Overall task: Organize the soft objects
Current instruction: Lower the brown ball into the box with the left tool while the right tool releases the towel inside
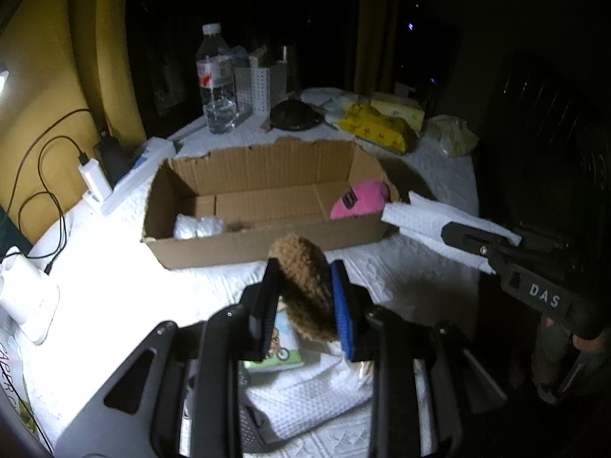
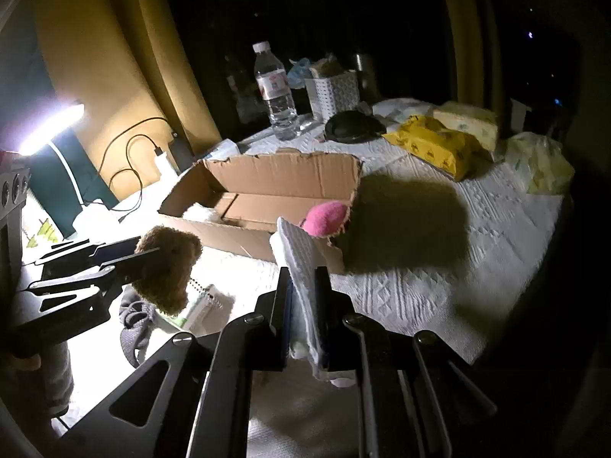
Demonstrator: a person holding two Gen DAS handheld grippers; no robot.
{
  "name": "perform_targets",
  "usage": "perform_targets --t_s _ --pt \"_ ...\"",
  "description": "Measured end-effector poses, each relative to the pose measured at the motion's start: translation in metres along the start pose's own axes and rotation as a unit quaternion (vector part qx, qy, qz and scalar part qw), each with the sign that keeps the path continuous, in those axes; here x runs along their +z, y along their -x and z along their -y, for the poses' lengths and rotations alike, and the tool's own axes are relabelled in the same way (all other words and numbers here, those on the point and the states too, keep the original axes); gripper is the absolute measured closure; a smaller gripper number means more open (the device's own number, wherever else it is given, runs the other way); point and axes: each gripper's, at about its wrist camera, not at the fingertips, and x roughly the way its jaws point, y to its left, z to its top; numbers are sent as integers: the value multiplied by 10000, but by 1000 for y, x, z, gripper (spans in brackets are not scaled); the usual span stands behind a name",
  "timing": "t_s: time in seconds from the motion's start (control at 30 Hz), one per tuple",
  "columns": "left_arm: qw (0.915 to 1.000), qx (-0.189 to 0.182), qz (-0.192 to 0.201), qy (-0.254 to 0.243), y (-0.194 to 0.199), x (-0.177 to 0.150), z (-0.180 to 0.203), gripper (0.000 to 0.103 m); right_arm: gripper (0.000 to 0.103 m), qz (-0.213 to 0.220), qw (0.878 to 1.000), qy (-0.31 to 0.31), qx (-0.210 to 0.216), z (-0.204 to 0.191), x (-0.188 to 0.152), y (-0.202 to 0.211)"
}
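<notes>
your left gripper (image 1: 303, 290) was clamped on the brown fuzzy toy (image 1: 305, 278), and your right gripper (image 2: 303, 297) was pinched narrow on the white waffle cloth (image 2: 298, 267). both soft things were held above the white table cover (image 2: 439, 267), not resting on it.

what the coming move turned on was the cardboard box (image 1: 267, 206): in the left wrist view it lay straight ahead of the toy, just above it in the frame, with its long axis running left to right across the centre. the toy sat nearer the box's front wall; the cloth, at the right of that frame, hung close to the box's right end, beside the pink soft thing (image 1: 361, 198) already inside. by my reading each hand only needed to go forward and over the wall.

the left view showed you the box floor and a white bundle (image 1: 198, 227) in its lower left corner. the right wrist view hid most of that floor behind the near wall, but it showed the torn right end of the box and a notepad (image 2: 202, 305) under the toy.
</notes>
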Motion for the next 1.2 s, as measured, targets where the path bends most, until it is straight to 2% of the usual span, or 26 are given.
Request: perform_targets --t_s 0.73,1.2 --pt "9985 20 551 49 11 42 -38 76 91 208 9996 203 33 -16 40 -4" --pt "9969 -67 779 83 -10 64 -55 76 91 240 9993 296 -38 -15 66 -24"
